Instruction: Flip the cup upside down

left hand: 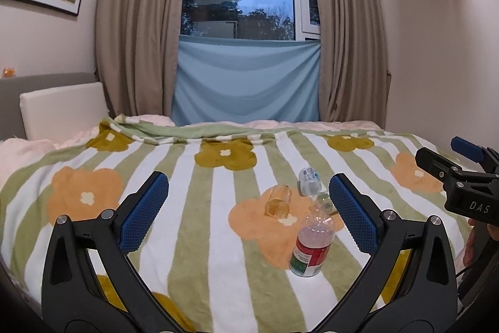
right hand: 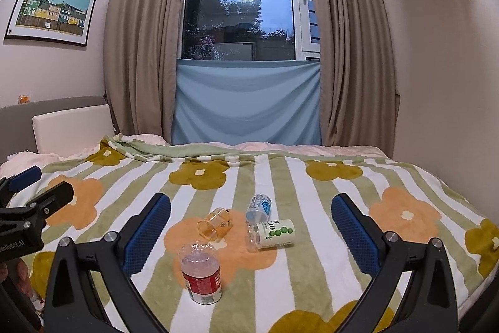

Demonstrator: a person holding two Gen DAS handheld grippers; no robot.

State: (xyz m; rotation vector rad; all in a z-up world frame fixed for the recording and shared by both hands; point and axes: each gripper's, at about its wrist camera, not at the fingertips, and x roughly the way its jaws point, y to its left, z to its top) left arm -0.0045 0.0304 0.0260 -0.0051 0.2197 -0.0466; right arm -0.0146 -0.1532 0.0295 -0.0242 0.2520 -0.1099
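Observation:
Several cut bottle cups lie on the flowered blanket [left hand: 218, 239]. A clear amber cup [left hand: 278, 201] lies on its side; it also shows in the right wrist view [right hand: 215, 223]. A red-labelled cup [left hand: 312, 248] stands with its domed end up, also in the right wrist view [right hand: 201, 272]. A blue-labelled cup [right hand: 259, 207] and a green-dotted white cup [right hand: 271, 234] lie on their sides. My left gripper [left hand: 249, 213] is open and empty, short of the cups. My right gripper [right hand: 251, 234] is open and empty, held above the near bed edge.
The bed's blanket [right hand: 312, 270] fills the foreground. A white cushion [left hand: 62, 111] and grey headboard stand at the far left. Curtains and a window with a blue cloth [left hand: 246, 83] are behind. The right gripper's body [left hand: 461, 177] shows at the left view's right edge.

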